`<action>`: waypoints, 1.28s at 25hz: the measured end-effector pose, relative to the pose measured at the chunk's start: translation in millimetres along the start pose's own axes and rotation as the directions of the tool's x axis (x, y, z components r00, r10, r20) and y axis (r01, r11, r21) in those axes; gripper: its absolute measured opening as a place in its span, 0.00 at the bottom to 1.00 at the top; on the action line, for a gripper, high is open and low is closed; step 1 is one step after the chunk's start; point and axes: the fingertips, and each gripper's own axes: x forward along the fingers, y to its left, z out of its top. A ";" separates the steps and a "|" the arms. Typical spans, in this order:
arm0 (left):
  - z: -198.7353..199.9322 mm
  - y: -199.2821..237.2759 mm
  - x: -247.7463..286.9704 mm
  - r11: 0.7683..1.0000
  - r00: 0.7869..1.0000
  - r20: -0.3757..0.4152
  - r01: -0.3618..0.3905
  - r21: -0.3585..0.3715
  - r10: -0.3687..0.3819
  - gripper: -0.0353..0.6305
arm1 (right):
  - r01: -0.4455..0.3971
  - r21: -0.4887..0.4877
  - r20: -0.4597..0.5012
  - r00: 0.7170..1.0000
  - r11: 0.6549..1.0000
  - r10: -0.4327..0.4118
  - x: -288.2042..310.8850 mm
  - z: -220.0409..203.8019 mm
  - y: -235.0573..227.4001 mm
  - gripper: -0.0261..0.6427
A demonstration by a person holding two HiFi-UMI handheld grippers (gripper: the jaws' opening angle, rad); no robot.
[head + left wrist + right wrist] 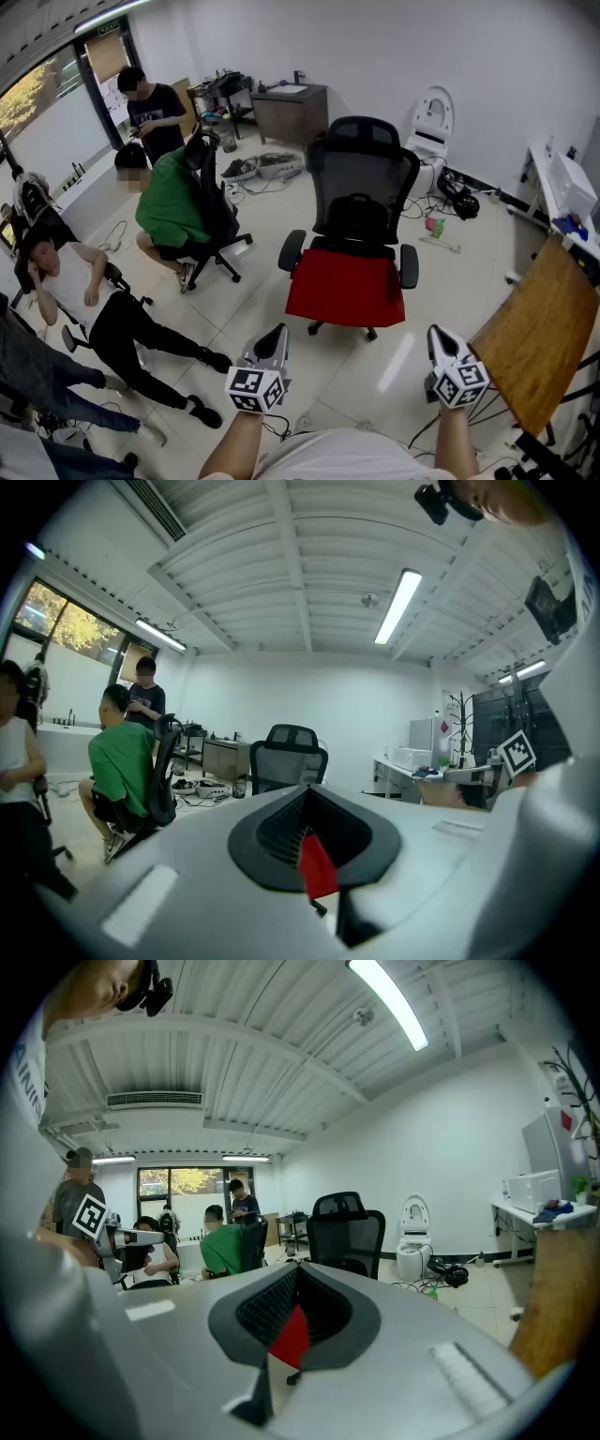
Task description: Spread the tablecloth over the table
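Jaws together, gripping nothing: left hand-held gripper (278, 334) and right hand-held gripper (436, 336), side by side; draped over the black office chair (364, 173) seat ahead, red tablecloth (347, 286); at right, wooden counter (539, 347).

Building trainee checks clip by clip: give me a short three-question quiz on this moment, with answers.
1. True or false: the left gripper and the right gripper are both shut with nothing in them.
2. Fill in: the wooden table stands on the person's ___ side.
3. The red cloth lies: A) on the wooden table, B) on the seat of the black office chair, C) in the left gripper.
Key: 1 true; 2 right; 3 B.
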 end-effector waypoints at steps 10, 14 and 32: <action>2.0 -37.1 15.1 0.998 0.998 0.017 -0.057 0.028 0.057 0.06 | -0.047 0.011 -0.027 0.999 0.999 0.047 -0.4 -13.4 -45.8 0.05; -3.2 -27.6 19.8 0.996 0.996 0.011 -0.084 0.007 0.084 0.06 | -0.070 0.007 -0.064 0.996 0.998 0.070 8.6 -22.2 -47.7 0.05; -37.5 120.2 182.4 0.999 0.996 -0.093 0.001 -0.049 -0.006 0.06 | 0.078 0.050 -0.120 0.990 0.996 -0.071 167.8 -40.9 -73.7 0.05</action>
